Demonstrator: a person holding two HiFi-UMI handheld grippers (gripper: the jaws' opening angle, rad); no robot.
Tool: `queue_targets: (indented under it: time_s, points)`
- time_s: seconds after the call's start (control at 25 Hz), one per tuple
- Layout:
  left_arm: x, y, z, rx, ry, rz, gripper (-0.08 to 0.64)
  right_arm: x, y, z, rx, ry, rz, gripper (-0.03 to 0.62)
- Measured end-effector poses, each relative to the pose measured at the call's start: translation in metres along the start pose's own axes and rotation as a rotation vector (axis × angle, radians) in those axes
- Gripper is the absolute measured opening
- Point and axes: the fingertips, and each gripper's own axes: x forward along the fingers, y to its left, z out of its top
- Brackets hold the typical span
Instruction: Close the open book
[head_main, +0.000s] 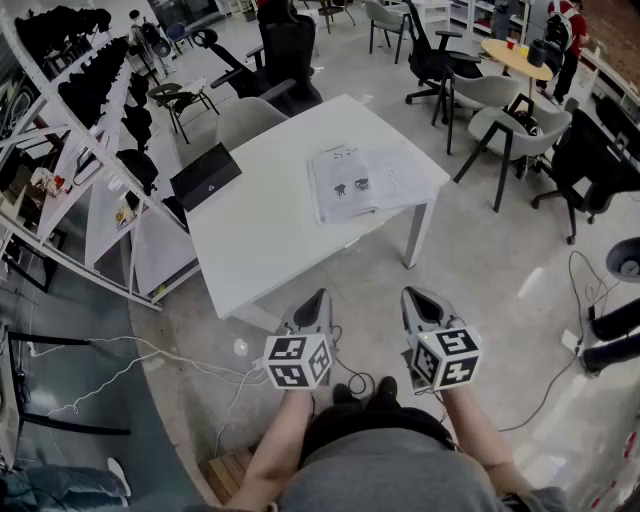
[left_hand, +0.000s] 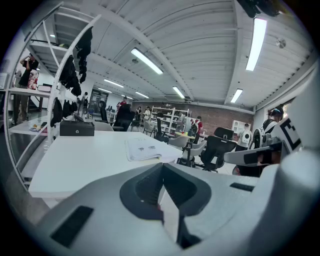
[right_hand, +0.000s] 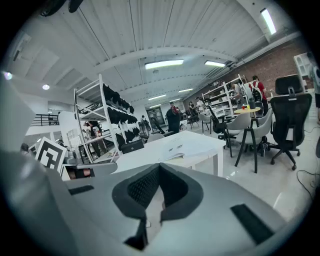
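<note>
An open book (head_main: 368, 182) with white printed pages lies flat near the right end of a white table (head_main: 270, 230). It also shows far off in the left gripper view as the book (left_hand: 145, 149) and in the right gripper view as the book (right_hand: 175, 149). My left gripper (head_main: 318, 300) and right gripper (head_main: 416, 297) hang side by side over the floor, well short of the table's near edge. Both are shut with nothing between their jaws.
A black box (head_main: 205, 176) sits at the table's left end. A white rack (head_main: 90, 120) with dark items stands at the left. Office chairs (head_main: 505, 125) and a round yellow table (head_main: 515, 55) stand beyond. Cables (head_main: 150, 365) trail on the floor.
</note>
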Motion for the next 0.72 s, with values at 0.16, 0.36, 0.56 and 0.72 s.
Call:
queue_targets:
  time_s: [0.16,0.36,0.56,0.72]
  points:
    - [0.002,-0.008,0.001,0.003,0.000,-0.001,0.006,-0.005,-0.007,0.002,0.017,-0.003,-0.001,0.003]
    - [0.005,-0.015,-0.004,0.014,0.013,0.005,0.006,-0.012,-0.018,0.004,0.042,-0.018,-0.008,0.005]
    - [0.007,-0.026,-0.005,0.018,0.009,0.006,0.006,-0.022,-0.032,0.005,0.058,-0.036,-0.016,0.005]
    - [0.009,-0.035,-0.002,0.037,0.000,0.009,0.006,-0.028,-0.037,0.006,0.051,-0.042,-0.014,0.005]
